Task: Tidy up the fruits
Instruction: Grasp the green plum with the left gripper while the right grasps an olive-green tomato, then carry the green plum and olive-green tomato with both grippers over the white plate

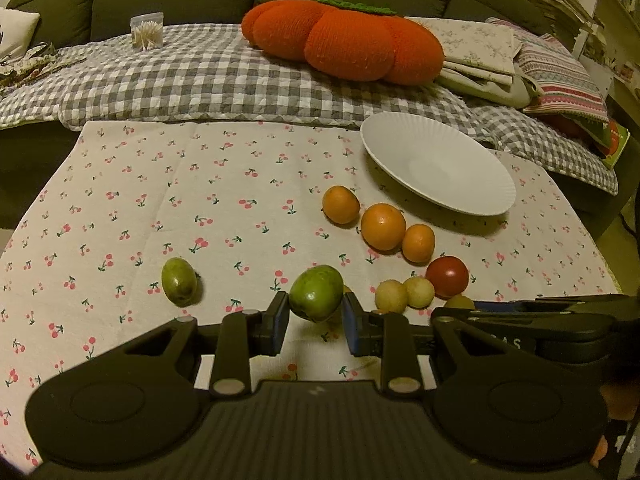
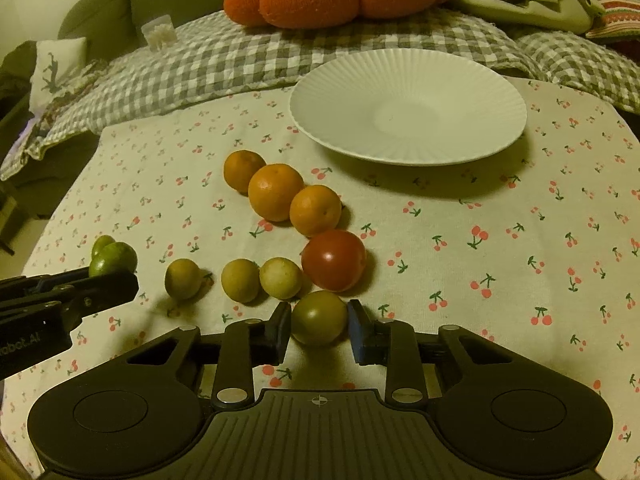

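The table [image 2: 500, 264], under a cherry cloth, holds a white plate [image 2: 408, 76] at upper right, three oranges [image 2: 276, 191] mid-frame, and a red tomato [image 2: 333, 260] with small green and yellow fruits [image 2: 280, 278] lower left.

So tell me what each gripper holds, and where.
Left gripper: green fruit, jaws at its sides. Right gripper: greenish tomato, likewise; contact unclear.
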Action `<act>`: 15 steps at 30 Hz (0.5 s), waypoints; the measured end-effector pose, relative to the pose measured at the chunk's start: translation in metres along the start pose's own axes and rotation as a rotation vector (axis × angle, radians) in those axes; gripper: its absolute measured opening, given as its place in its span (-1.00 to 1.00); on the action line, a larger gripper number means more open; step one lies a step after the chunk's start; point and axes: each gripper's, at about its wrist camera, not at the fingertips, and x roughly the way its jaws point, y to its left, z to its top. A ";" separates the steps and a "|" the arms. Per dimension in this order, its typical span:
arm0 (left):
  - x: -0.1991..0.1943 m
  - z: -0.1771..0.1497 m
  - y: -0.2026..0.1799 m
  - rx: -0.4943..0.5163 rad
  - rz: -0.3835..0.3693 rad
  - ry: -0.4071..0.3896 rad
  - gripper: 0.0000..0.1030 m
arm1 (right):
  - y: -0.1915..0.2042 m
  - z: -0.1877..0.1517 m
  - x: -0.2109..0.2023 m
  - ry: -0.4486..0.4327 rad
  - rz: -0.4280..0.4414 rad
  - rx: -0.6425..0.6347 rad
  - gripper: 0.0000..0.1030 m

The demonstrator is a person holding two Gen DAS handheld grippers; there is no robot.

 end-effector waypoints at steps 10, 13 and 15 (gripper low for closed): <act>-0.004 0.006 -0.013 0.040 0.006 -0.027 -0.48 | 0.000 0.005 -0.020 -0.022 0.022 -0.001 -0.46; -0.004 0.010 -0.018 0.053 0.011 -0.034 -0.48 | -0.004 0.009 -0.028 -0.048 0.018 0.001 -0.46; -0.003 0.014 -0.023 0.064 0.019 -0.040 -0.48 | -0.008 0.012 -0.033 -0.060 0.014 0.003 -0.46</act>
